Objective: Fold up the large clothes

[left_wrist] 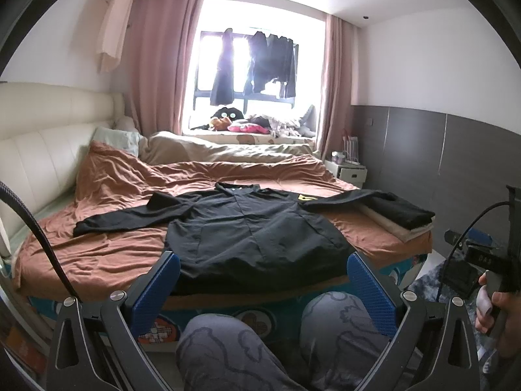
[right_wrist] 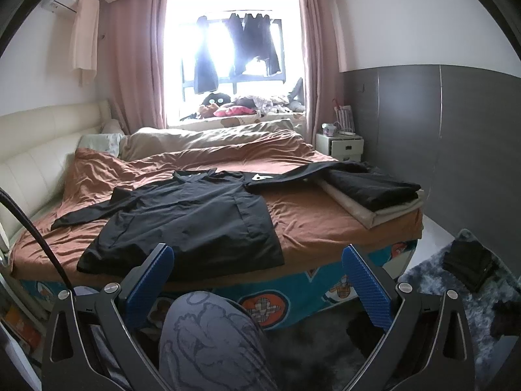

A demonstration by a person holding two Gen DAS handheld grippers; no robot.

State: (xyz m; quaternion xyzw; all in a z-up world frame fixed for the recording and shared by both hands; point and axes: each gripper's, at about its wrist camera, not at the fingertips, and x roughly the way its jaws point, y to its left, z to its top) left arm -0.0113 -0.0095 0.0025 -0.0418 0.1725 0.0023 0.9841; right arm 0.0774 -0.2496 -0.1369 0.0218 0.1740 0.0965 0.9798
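A home bedroom: a bed (left_wrist: 97, 260) with padded headboard (left_wrist: 49, 130), pink curtains (left_wrist: 156, 65), a nightstand (right_wrist: 340, 145).

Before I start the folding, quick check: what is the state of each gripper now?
Left gripper: open, holding nothing, short of the black shirt.
Right gripper: open, holding nothing.

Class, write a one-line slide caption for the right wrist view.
Open right tool hovers before a black long-sleeved shirt spread flat on the brown bedspread, folded clothes stacked at the bed's right edge.
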